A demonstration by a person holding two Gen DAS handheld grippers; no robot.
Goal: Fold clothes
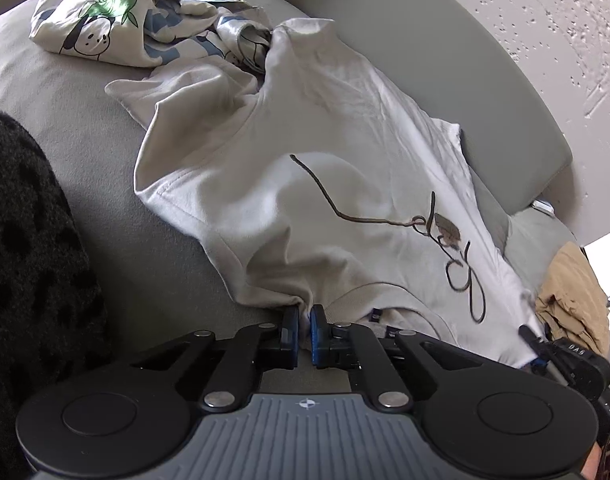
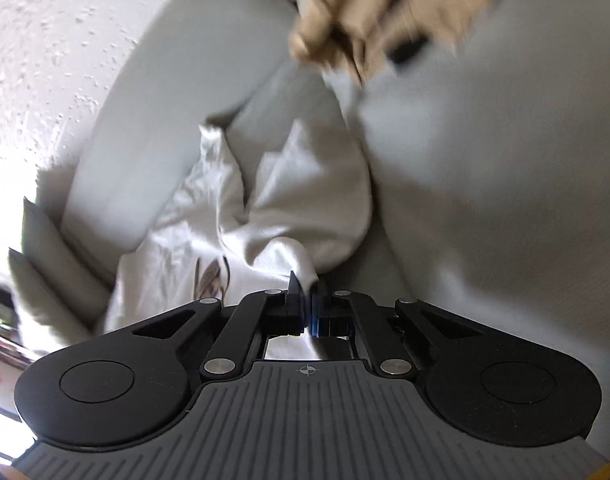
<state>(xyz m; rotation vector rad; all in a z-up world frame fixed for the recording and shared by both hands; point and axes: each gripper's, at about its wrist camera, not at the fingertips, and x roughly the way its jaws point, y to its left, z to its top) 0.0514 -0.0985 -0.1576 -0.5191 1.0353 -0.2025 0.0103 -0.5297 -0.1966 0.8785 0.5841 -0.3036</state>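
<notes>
- The white cotton T-shirt with a thin brown line drawing (image 1: 305, 184) lies spread on the grey fabric sofa seat (image 1: 105, 184), running from the neckline at 6 o'clock in the left wrist view up to its far end at 12 o'clock.
- The left gripper (image 1: 303, 322) has its blue-padded tongs pressed together on a pinch of the shirt's near edge, beside the collar band.
- The right gripper (image 2: 308, 294) is likewise clamped on a bunched fold of the same shirt; that view is smeared with motion, so exactly which part it holds cannot be told.
- The shirt looks light, limp and thin: it will sag and wrinkle between the two holds, and only tension keeps an edge straight.
- Best holds are probably hems, seams or shoulder points, where doubled cloth gives the pads more to bite; a single layer could slip out.
- A crumpled white garment printed with blue patches and cartoon animals (image 1: 117, 20) sits at 11 o'clock, touching the shirt's far end, so it might drag along.
- A tan crumpled cloth (image 1: 573, 296) lies at 3 o'clock, just beside the shirt.
- A black fuzzy fabric (image 1: 25, 240) fills 9 o'clock.
</notes>
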